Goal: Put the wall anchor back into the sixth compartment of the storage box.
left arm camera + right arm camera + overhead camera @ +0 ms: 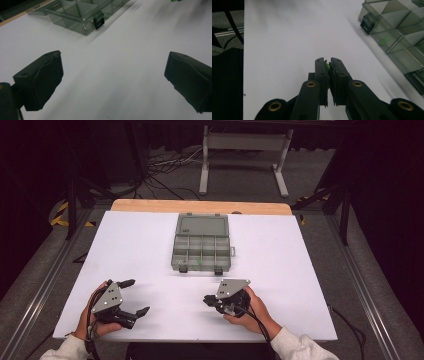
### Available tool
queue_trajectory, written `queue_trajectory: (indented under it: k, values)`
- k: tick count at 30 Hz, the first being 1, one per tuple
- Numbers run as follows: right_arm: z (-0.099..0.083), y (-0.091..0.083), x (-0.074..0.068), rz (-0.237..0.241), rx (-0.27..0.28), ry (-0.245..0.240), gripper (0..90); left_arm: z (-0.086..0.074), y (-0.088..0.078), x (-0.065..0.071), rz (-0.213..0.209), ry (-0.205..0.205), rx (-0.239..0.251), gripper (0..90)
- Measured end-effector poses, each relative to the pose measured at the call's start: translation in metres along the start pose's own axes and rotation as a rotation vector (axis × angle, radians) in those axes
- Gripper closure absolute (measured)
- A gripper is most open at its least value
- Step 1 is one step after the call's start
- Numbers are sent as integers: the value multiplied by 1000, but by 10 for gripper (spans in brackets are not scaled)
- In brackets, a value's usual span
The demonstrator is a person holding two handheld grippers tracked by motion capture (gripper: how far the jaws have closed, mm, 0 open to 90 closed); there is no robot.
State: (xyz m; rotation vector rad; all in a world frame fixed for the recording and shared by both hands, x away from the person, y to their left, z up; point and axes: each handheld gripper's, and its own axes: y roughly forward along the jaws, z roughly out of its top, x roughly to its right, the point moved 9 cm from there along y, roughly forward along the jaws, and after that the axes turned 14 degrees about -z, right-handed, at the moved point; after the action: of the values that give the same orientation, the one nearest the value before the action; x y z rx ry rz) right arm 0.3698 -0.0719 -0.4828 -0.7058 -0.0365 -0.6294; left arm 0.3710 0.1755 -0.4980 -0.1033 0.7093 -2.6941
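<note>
An open grey compartment box (201, 251) lies at the table's middle, its lid folded back; it also shows at the top of the left gripper view (75, 12) and at the right of the right gripper view (397, 27), where a small green piece (383, 40) lies in one compartment. My right gripper (327, 65) is shut on a small green piece (327, 67) pinched between its jaws; in the high view it (208, 299) hovers near the table's front right, pointing left. My left gripper (136, 296) stands open at the front left, nothing between its jaws (112, 75).
The white table top (150, 245) has bare room around the box. A wooden edge (200, 206) runs along the far side. Beyond it stand a white frame (245, 150) and floor cables. Dark floor rails flank the table.
</note>
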Motion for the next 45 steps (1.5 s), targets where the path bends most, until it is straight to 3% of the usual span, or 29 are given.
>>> queue_trajectory:
  k: [15, 28, 35, 45]
  values:
    - [32, 1, 36, -57, 68, 41, 854, 0, 0, 0, -2, 0, 3, 32]
    - [58, 17, 61, -94, 86, 70, 853, 1, -1, 0, -2, 3, 7, 32]
    - [65, 34, 68, -98, 73, 93, 853, 1, -1, 0, -2, -1, 10, 32]
    - [64, 60, 85, -139, 23, 120, 853, 0, -2, 1, -4, -1, 13, 32]
